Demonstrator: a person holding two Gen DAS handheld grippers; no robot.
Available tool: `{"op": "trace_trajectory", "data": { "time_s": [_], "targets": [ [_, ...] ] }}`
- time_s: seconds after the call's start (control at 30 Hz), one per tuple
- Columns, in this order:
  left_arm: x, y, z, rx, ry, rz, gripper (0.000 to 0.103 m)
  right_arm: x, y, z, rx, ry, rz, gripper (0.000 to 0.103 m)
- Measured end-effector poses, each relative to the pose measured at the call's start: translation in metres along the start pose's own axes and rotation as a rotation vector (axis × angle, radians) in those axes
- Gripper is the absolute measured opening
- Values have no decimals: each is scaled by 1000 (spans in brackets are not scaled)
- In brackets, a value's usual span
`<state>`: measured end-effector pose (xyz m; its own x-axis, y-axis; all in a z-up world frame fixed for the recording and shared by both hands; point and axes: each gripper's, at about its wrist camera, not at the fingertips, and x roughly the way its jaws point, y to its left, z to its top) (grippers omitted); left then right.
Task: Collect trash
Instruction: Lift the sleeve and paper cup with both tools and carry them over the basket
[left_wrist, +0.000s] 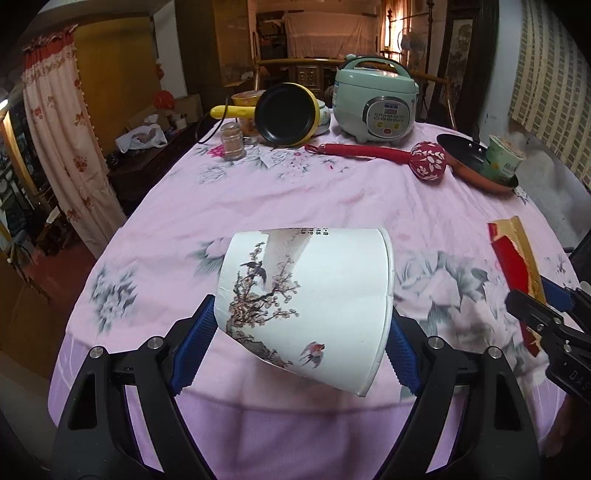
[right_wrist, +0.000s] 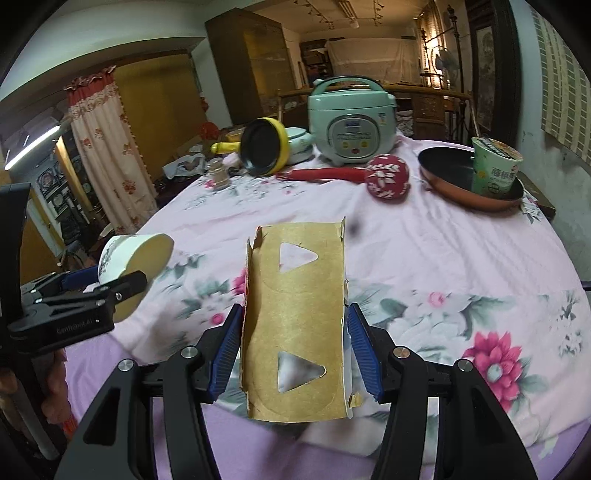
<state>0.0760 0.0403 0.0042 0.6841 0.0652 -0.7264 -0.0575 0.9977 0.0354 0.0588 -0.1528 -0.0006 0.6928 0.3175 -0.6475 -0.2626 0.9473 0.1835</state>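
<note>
Left gripper (left_wrist: 299, 325) pinches a paper cup (left_wrist: 306, 295) lying on its side, axis crosswise to the fingers, mouth toward the right gripper (right_wrist: 295, 350). That one clamps a torn cardboard piece (right_wrist: 295, 321) by its long edges, length running forward. Both are held above the pink tablecloth (left_wrist: 332, 199). No bin is visible; the instant-noodle cup (right_wrist: 495, 166) in the copper pan (right_wrist: 443, 177) lies far right, nearer the right gripper.

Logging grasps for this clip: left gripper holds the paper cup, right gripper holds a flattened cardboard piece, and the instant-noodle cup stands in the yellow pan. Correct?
Not quite. The instant-noodle cup stands in the copper pan, not the yellow one, as the right wrist view shows. The rest holds.
</note>
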Motion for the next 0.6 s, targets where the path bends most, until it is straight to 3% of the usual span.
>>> {"op": "trace_trajectory", "data": {
  "time_s": [0.23, 0.6],
  "targets": [
    [-36, 28, -46, -64, -32, 20, 81, -12, 48, -29, -25, -5, 78, 56],
    [-50, 76, -96, -179, 0, 83, 80, -11, 86, -64, -33, 35, 132, 56]
  ]
}}
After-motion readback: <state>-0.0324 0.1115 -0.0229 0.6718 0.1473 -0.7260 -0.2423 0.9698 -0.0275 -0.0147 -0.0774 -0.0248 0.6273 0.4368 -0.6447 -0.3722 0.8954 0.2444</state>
